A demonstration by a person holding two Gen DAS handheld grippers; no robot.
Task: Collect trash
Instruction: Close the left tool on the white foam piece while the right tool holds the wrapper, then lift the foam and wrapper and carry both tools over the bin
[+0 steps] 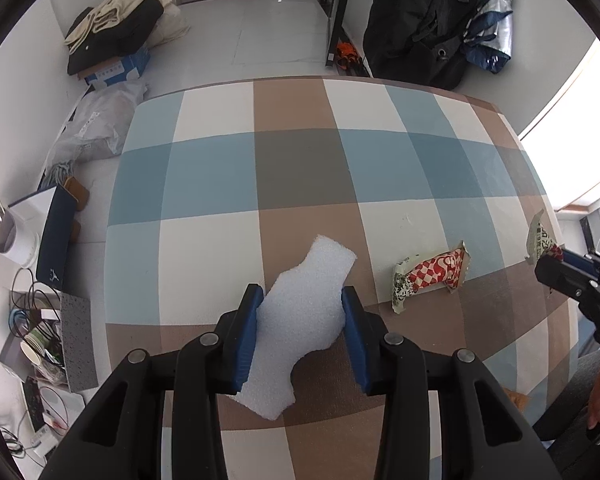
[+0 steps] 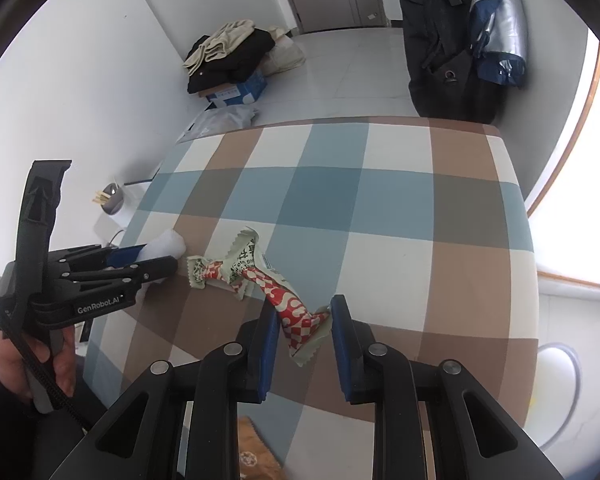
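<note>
Left tool (image 1: 303, 334): blue ribbed pads pinching the white foam scrap (image 1: 304, 320) from both sides. Foam is a flat, pebbly-textured sheet with a wavy, irregular outline, lying on the checked cloth (image 1: 300, 168) and running diagonally between the pads. In the right wrist view the same tool (image 2: 156, 260) comes in side-on with the foam (image 2: 168, 244) bulging past its tips.

Right tool (image 2: 304, 336): pads pinching a crinkled snack wrapper (image 2: 284, 304), red-and-white checker print, pale serrated end seal. The wrapper is twisted and rises off the cloth between the pads; the far-side pad's contact is only partly visible.

A second wrapper (image 2: 220, 266), same print, with crumpled pale green ends, lies flat on the cloth just beyond the held one, between it and the foam. In the left view it (image 1: 432, 276) sits right of the foam, apart from it.

The cloth is smooth matte fabric in large blue, brown, grey and white squares, covering the bench. Beyond its far edge: tiled floor, a pile of folded clothes (image 1: 116, 28) on a blue-and-white cardboard box (image 1: 120, 68), and a black bag (image 1: 424, 24) with a silver quilted jacket (image 1: 496, 20). Left of the cloth: tangled cables (image 1: 32, 312) and a cup of sticks (image 1: 4, 232).
</note>
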